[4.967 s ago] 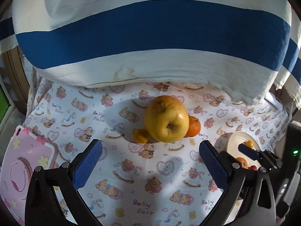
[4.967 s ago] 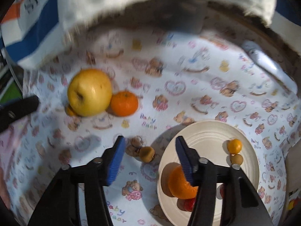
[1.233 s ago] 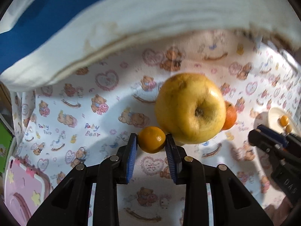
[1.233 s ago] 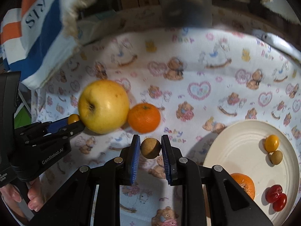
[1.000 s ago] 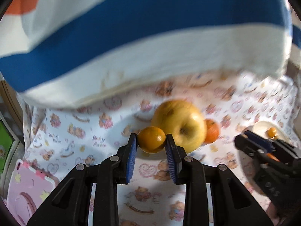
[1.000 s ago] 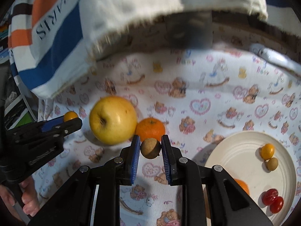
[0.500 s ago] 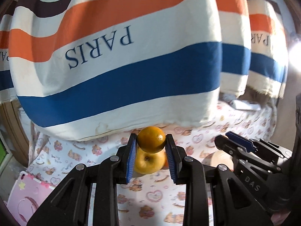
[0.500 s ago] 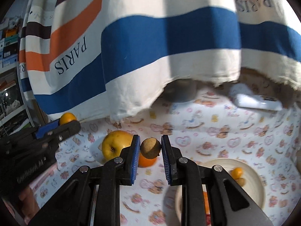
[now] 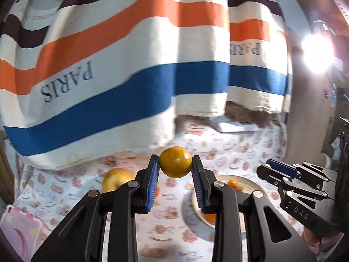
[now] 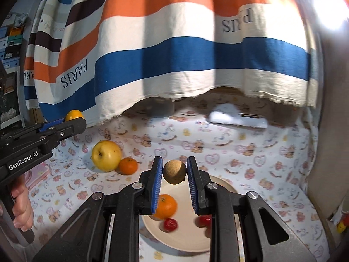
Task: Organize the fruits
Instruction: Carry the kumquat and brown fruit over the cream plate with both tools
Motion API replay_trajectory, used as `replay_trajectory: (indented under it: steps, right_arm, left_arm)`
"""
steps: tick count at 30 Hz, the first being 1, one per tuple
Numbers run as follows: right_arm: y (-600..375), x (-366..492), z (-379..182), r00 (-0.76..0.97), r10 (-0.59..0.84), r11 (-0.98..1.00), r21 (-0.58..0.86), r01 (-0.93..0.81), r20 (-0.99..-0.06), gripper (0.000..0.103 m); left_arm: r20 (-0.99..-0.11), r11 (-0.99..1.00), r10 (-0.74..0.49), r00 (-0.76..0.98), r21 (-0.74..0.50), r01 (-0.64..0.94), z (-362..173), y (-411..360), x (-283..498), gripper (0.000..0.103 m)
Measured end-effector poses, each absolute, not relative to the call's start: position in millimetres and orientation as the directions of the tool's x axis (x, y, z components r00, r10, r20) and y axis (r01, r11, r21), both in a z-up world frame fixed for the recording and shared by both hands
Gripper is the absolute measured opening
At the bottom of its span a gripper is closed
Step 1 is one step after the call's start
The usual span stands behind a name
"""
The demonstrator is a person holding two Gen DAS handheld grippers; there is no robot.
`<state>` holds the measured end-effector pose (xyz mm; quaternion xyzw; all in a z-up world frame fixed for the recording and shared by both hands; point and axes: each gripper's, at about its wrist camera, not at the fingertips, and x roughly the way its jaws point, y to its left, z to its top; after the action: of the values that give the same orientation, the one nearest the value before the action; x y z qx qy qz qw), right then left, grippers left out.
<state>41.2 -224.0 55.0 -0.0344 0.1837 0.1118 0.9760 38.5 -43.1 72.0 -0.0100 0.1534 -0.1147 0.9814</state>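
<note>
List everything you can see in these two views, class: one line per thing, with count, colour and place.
small orange: 1, orange-yellow, held in left gripper
brown fruit: 1, tan, held in right gripper
apple: 1, yellow, on the cloth
tangerine: 1, orange, touching the apple
plate: 1, cream, below the right gripper
orange: 1, on the plate
red fruits: at least 2, on the plate
tablecloth: 1, white, bear print
striped towel: hanging behind
left gripper: 1, black, blue fingers
right gripper: 1, black, blue fingers

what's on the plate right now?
On the plate: an orange and two small red fruits. The right gripper, holding a brown fruit, covers the plate's middle, so anything there is hidden.
</note>
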Motion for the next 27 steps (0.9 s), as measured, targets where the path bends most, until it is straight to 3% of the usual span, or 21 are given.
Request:
replay_trajectory:
  steps: [5, 8, 14, 21, 27]
  right_arm:
    - [-243, 35, 44, 0.894, 0.23, 0.967, -0.011, -0.253, -0.384, 0.024]
    - [-254, 43, 37, 0.862, 0.247, 0.966, 0.046, -0.254, -0.442, 0.024]
    - [-273, 39, 46, 0.863, 0.276, 0.961, 0.104, -0.256, -0.423, 0.024]
    - [-278, 41, 46, 0.835, 0.294, 0.956, 0.149, -0.253, -0.465, 0.024]
    - [-277, 59, 29, 0.751, 0.289, 0.957, 0.18, -0.225, -0.594, 0.024]
  left_arm:
    - [-0.375, 0.967, -0.236, 0.896, 0.001, 0.255, 60, -73, 41, 0.029]
    - [-0.409, 0.953, -0.273, 0.871, 0.01, 0.303, 53, -87, 40, 0.029]
    - [-0.427, 0.933, -0.325, 0.844, -0.001, 0.359, 46, -100, 35, 0.029]
    - [-0.472, 0.915, -0.356, 0.806, -0.002, 0.403, 32, -116, 40, 0.029]
    - [-0.533, 0.898, -0.384, 0.754, -0.028, 0.438, 19, -128, 46, 0.029]
